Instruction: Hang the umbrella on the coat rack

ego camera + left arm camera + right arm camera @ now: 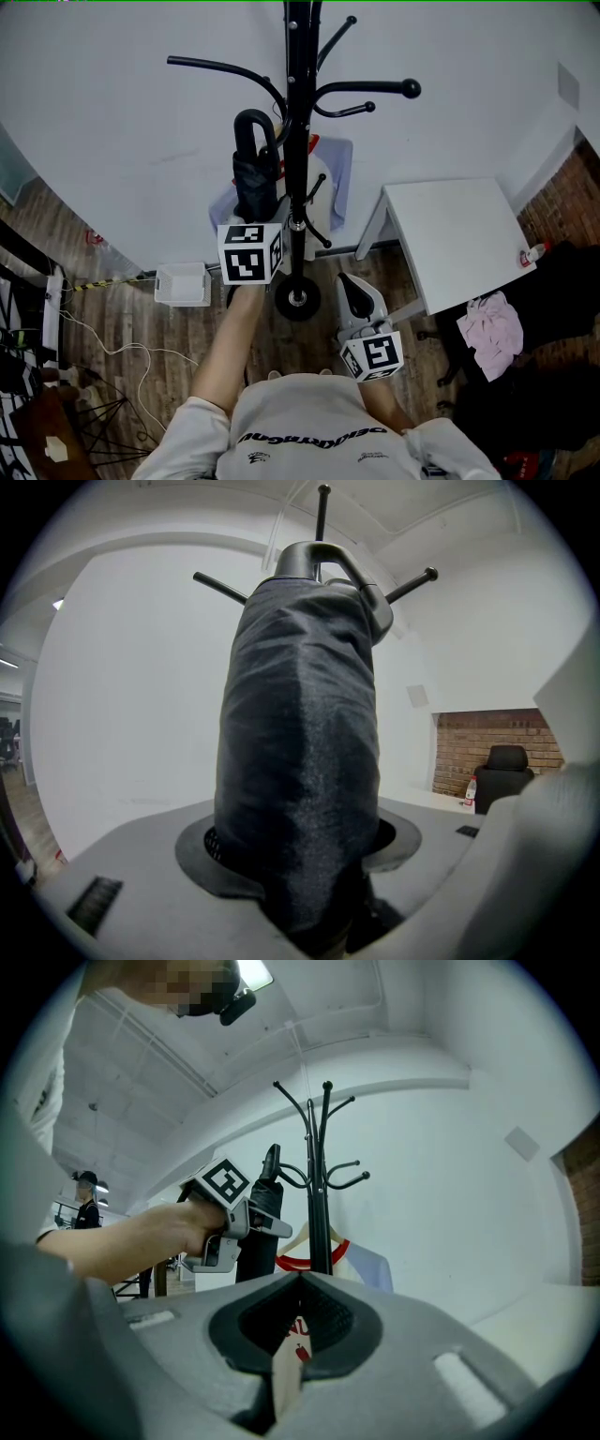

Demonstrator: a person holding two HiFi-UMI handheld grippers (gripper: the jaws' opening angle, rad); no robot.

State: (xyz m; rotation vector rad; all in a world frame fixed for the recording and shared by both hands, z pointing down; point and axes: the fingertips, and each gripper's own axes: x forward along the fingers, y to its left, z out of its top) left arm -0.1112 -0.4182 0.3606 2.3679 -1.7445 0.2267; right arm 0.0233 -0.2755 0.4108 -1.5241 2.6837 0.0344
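Close against the person's body, the right gripper (300,1283) points level, its jaws pressed together on nothing, so it gives no support if the load swings. Ahead of it, the left gripper (300,874) pinches the folded black umbrella (300,733) low around its canopy and holds it upright just beside the pole of the coat rack (298,112). That grip is on slack fabric, so I judge the umbrella could slide or twist in the jaws on the lift. Its crook handle (253,124) stands near the pole but on no hook. It could miss a curved arm (225,67), or perch on the tip and drop on release. Farther back, a red-collared shirt (361,1265) on a hanger crowds the pole and could snag the fabric. A hard nudge might rock the rack on its round base (298,300).
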